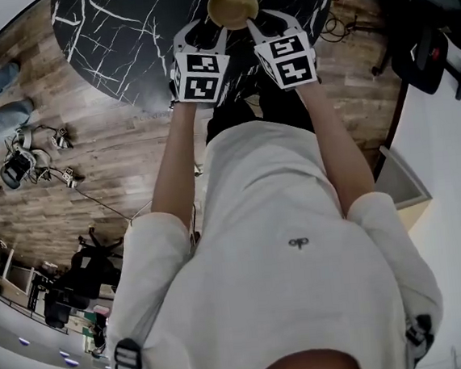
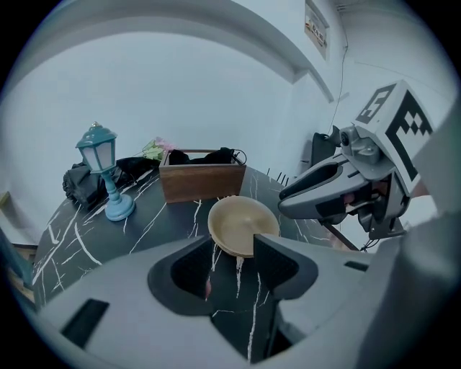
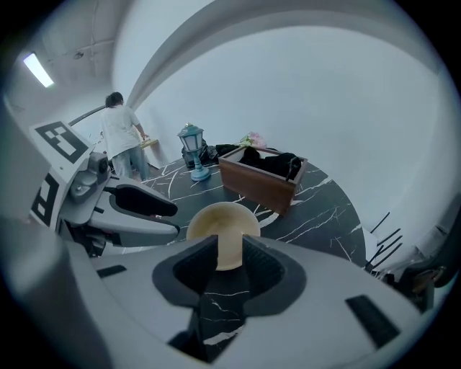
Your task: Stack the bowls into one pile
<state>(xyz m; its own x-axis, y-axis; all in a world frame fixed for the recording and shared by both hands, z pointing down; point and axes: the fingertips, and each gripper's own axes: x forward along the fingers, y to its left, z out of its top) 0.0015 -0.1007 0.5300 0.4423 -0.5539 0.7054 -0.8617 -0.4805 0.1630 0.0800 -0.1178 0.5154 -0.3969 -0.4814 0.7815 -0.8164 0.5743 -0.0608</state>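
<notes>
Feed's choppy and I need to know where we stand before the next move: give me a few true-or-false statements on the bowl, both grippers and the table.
1. The tan bowl sits on the black marble table. True.
2. The left gripper is clamped on the bowl. False: its jaws stand apart and press on nothing.
3. The right gripper is open. True: the bowl's near rim shows in the gap, but the jaws do not press on it.
4. The wooden box stands between the grippers and the bowl. False: it stands on the table behind the bowl.
5. The blue lantern lies on its side. False: it stands upright.
</notes>
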